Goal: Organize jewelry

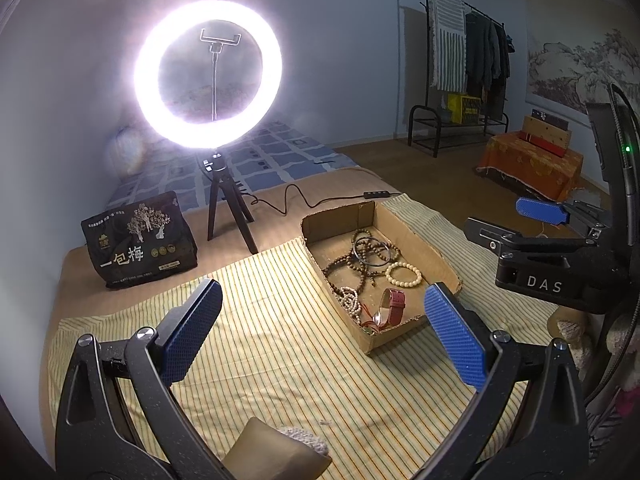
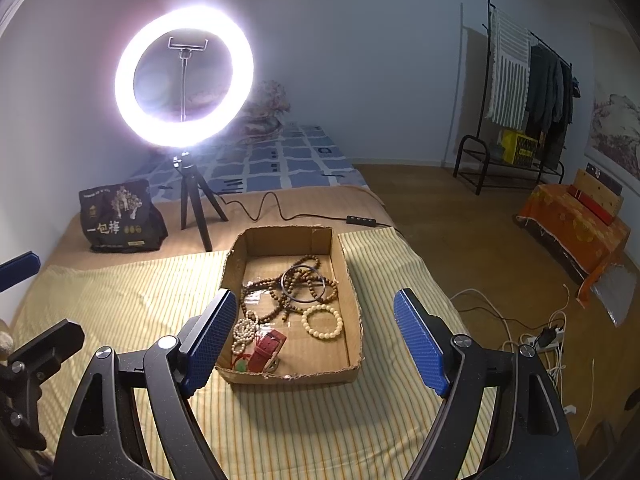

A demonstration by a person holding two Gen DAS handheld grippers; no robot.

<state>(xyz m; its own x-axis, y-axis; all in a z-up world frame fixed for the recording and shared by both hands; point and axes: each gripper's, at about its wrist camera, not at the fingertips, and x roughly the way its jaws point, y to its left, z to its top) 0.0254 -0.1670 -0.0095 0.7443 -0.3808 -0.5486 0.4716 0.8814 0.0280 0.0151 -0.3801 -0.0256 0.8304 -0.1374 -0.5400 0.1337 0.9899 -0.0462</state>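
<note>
Jewelry fills a shallow cardboard box (image 2: 352, 280) that I see at the centre of the right wrist view, resting on a yellow striped cloth (image 2: 120, 300). Inside it, a long strand of brown wooden beads (image 2: 276, 286) loops across the upper half, with a thin dark bangle (image 2: 303, 284) lying over it. A cream bead bracelet (image 2: 322, 322) sits lower right in the box, a small pale bead strand (image 2: 244, 330) lower left, and a red watch strap (image 2: 269, 348) near the bottom edge, next to something small and green I cannot make out.

My right gripper (image 2: 316, 336) hangs above the near end of the box with its blue pads spread wide and nothing between them. In the left wrist view the left gripper (image 1: 324, 332) is likewise wide open and empty, over the cloth at lower centre, with the box just to the right of centre there. The right gripper also shows at the right edge of that view.

Behind the box, in the upper left of both views, a lit ring light (image 2: 184, 76) stands on a small tripod, with a black printed bag (image 2: 120, 216) to its left. A clothes rack (image 2: 528, 92) stands at upper right.
</note>
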